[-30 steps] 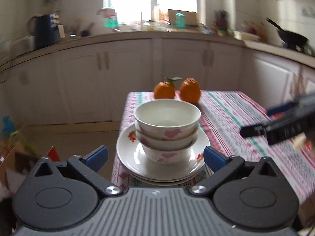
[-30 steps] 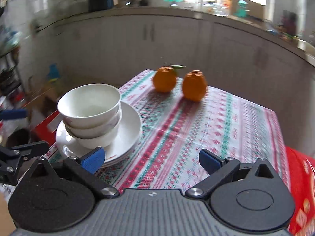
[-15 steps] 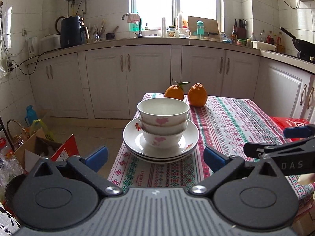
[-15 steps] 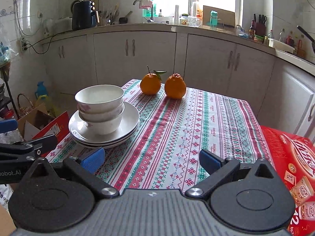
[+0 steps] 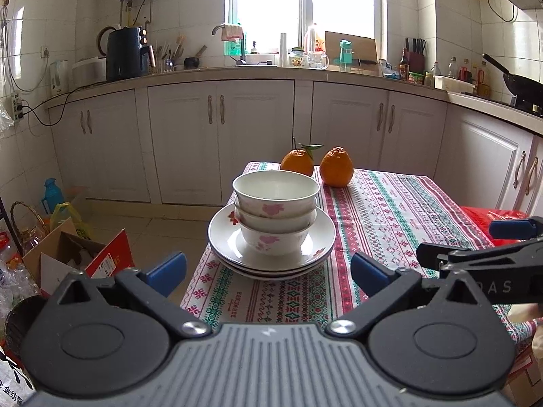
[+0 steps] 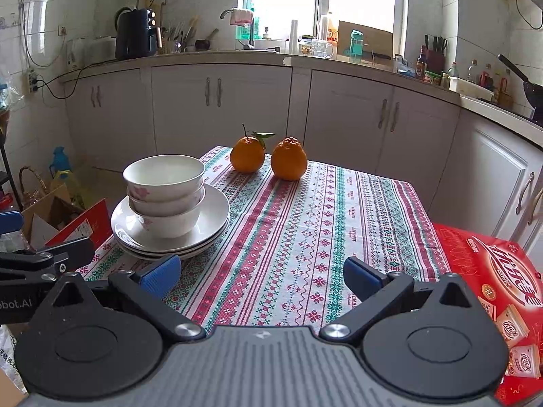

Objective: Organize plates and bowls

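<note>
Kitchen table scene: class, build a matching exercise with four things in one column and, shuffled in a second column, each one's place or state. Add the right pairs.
Things
1. bowls
2. plates
3. oranges
4. left gripper

Places or states
A. far end of the tablecloth
B. open, holding nothing
C. nested, on the plates
D. stacked under the bowls

Pairs: 1-C, 2-D, 3-A, 4-B
</note>
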Tool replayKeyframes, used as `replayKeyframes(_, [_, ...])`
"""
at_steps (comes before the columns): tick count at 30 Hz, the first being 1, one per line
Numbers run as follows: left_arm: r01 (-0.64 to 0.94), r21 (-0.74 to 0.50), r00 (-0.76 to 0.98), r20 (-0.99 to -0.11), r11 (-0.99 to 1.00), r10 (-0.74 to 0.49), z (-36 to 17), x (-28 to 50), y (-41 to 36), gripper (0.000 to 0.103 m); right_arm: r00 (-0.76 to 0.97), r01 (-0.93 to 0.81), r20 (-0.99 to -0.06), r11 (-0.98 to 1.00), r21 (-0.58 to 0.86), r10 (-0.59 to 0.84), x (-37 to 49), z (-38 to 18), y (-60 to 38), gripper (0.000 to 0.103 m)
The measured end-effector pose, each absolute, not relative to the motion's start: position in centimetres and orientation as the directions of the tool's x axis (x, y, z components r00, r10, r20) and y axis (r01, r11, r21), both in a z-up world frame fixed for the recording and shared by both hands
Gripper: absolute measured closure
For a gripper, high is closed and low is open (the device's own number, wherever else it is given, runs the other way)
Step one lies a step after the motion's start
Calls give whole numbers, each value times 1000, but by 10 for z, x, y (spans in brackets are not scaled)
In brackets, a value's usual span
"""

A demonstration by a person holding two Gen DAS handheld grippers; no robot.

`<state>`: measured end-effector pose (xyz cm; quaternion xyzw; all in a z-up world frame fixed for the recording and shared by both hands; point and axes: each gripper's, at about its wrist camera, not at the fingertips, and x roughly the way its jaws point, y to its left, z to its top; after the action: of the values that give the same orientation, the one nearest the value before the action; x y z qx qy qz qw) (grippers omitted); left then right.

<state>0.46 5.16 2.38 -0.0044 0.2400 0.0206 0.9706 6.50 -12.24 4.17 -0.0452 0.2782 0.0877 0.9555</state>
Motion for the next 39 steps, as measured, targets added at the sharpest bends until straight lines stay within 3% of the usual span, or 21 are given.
replayKeyframes(39, [-55, 3, 879, -475, 999, 50, 27, 2, 46, 1, 837, -169, -534, 984, -48, 118, 63, 44, -124, 0])
